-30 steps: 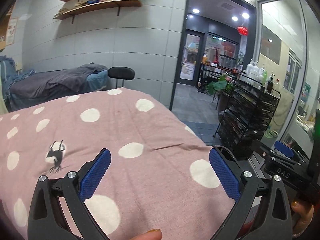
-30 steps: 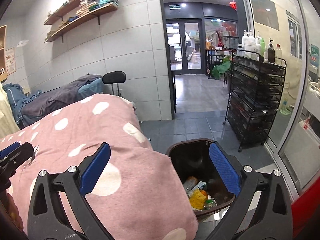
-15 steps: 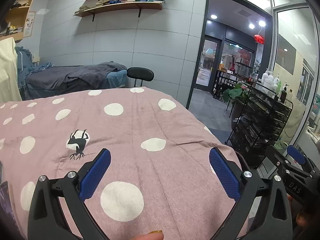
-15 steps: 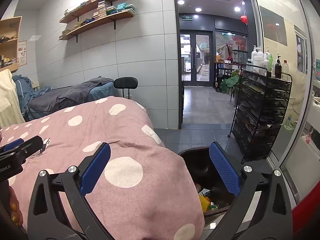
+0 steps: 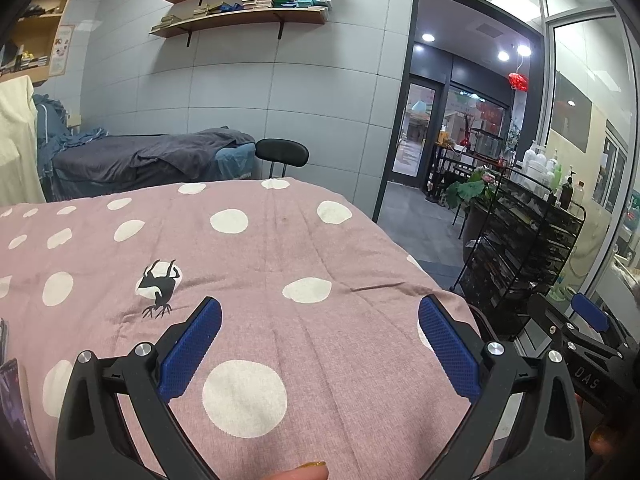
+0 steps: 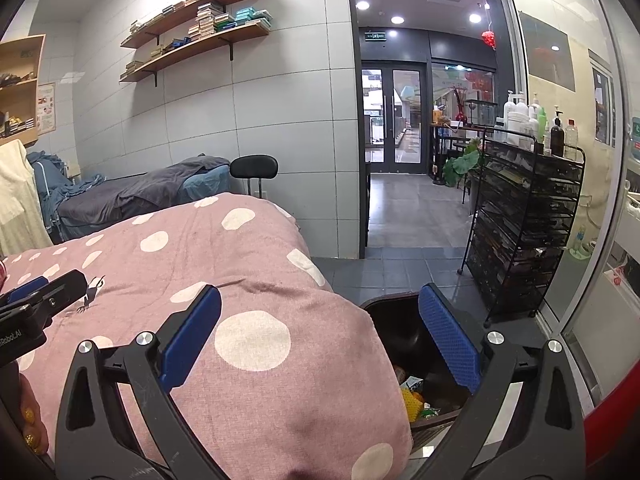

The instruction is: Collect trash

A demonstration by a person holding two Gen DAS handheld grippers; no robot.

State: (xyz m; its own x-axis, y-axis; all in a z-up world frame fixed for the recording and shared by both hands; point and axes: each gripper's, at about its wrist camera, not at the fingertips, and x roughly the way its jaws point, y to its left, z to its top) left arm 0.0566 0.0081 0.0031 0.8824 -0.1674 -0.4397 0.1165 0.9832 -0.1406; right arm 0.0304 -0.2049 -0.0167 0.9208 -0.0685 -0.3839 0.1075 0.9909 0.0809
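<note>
A dark trash bin [image 6: 400,332] stands on the floor beside the bed's right corner, holding a yellow wrapper [image 6: 412,400] and other scraps. My right gripper [image 6: 320,344] hangs open over the bed corner and the bin's rim, nothing between its fingers. My left gripper [image 5: 320,344] is open above the pink polka-dot bedspread [image 5: 260,264], empty. At the left edge of the left wrist view a dark, glossy flat item [image 5: 12,408] lies on the bedspread, only partly visible. The left gripper also shows at the left edge of the right wrist view [image 6: 36,300].
A black wire rack [image 6: 524,232] with bottles stands right of the bin, by a glass partition. Beyond are a doorway [image 6: 392,148], a black stool [image 5: 282,152], a grey massage bed [image 5: 148,156] and wall shelves [image 5: 240,12]. Grey tile floor lies between bed and rack.
Both views have tilted up and swung left: the bin now sits lower and further under the right gripper, and more of the bedspread's left side shows. Both grippers stayed open.
</note>
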